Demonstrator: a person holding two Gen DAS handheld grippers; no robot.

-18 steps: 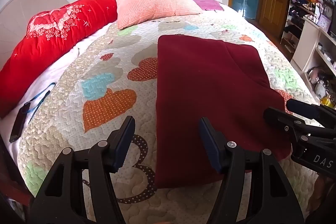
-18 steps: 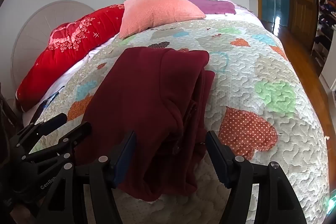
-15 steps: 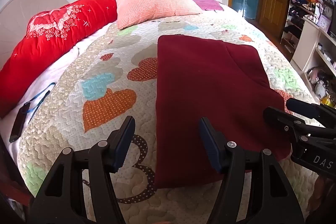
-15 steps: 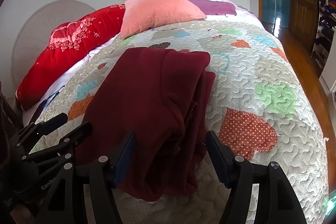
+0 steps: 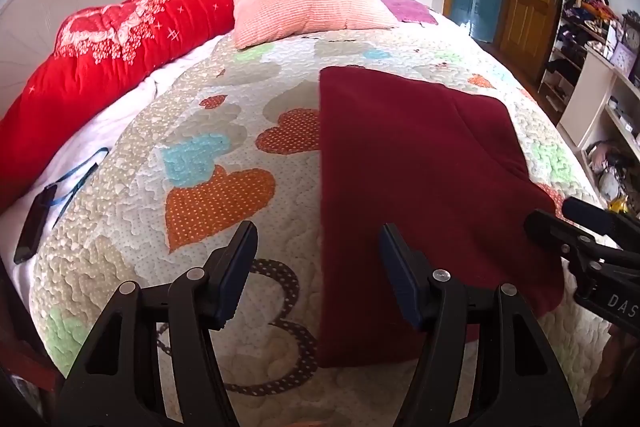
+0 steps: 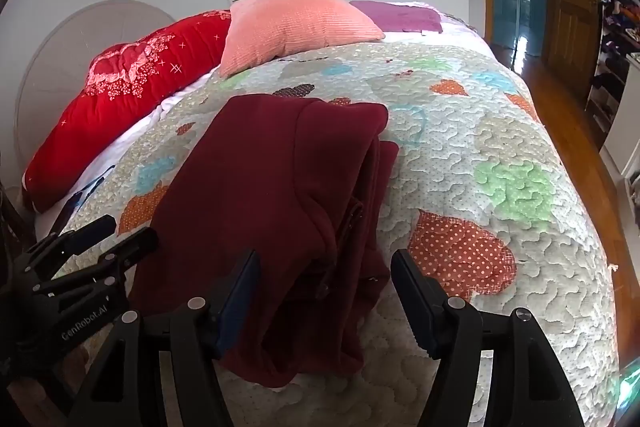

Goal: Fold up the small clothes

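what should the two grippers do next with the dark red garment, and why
Probably lower both and pinch the near hem. The dark red garment lies folded lengthwise on the quilt, and the left gripper and right gripper hang open above its near corners, holding nothing.

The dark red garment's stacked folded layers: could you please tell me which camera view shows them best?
The right wrist view shows them best: the dark red garment presents its layered right edge there, with the folds stacked one over another. The left wrist view shows mainly its flat top and straight left edge, with one diagonal seam.
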